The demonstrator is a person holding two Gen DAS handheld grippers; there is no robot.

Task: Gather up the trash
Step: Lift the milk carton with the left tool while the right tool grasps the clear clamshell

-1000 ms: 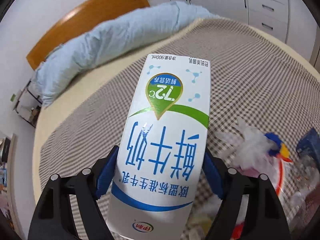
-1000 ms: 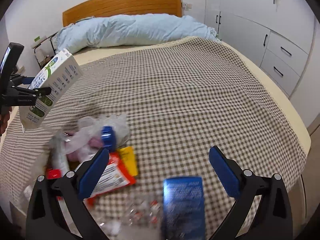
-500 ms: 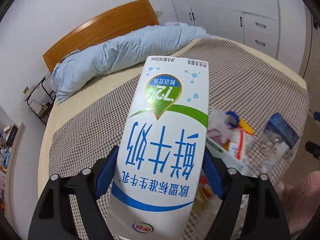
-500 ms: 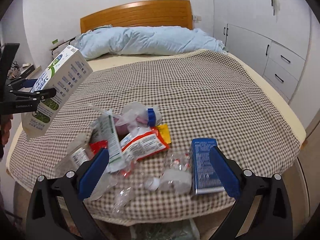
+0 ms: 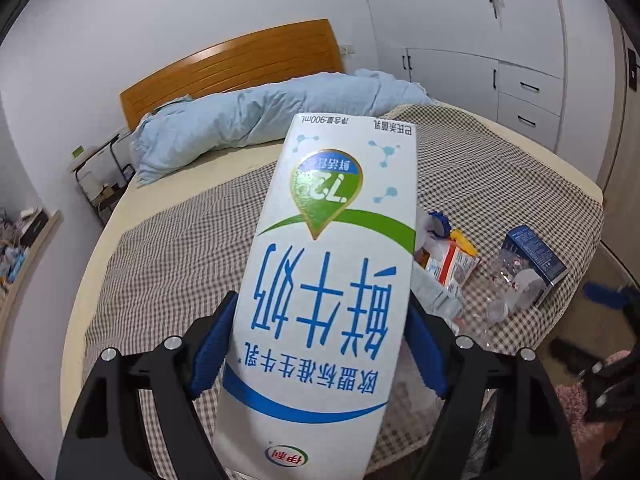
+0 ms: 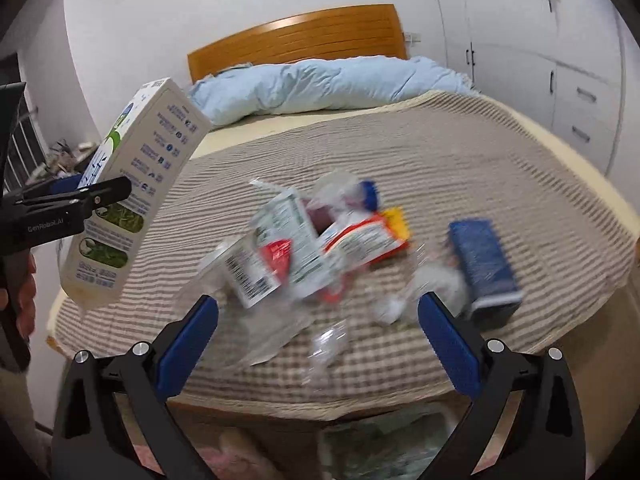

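Left wrist view
Left gripper (image 5: 316,344): black frame with blue pads, pinching the tall white, blue and green milk carton (image 5: 332,280) by its two sides; the pads press on it.
Carton pose: printing upside down, its far end raised over the bed, clear of the cover.
Bed: brown-and-white checked bedspread (image 5: 180,256) over a cream mattress, wooden headboard (image 5: 236,60) at the wall, rolled pale blue duvet (image 5: 256,120) in front of it.
Trash on the bed: near the foot edge, right of the carton, lie a dark blue cardboard box (image 5: 534,258), a crushed clear plastic bottle (image 5: 510,292) touching it, a red-and-white snack wrapper (image 5: 452,264) and a blue bottle cap (image 5: 440,222) beyond that.
Room: white wardrobe with drawers (image 5: 520,88) on the right.

Right wrist view
Right gripper (image 6: 318,338): blue-padded fingers spread wide, nothing between them, hovering above the foot edge of the bed.
Trash pile: blurred; the red-and-white snack wrapper (image 6: 368,240), a white printed label sheet (image 6: 288,236), the blue bottle cap (image 6: 370,194) and a yellow scrap (image 6: 396,220) lie bunched together mid-cover; the dark blue cardboard box (image 6: 484,264) lies just to their right, and clear plastic (image 6: 280,332) lies nearer the edge.
Milk carton (image 6: 132,196): at the left, tilted, held in the air by the left gripper (image 6: 76,200) beside the bed.
Person: a hand (image 6: 22,296) on the left gripper's handle at the left rim.
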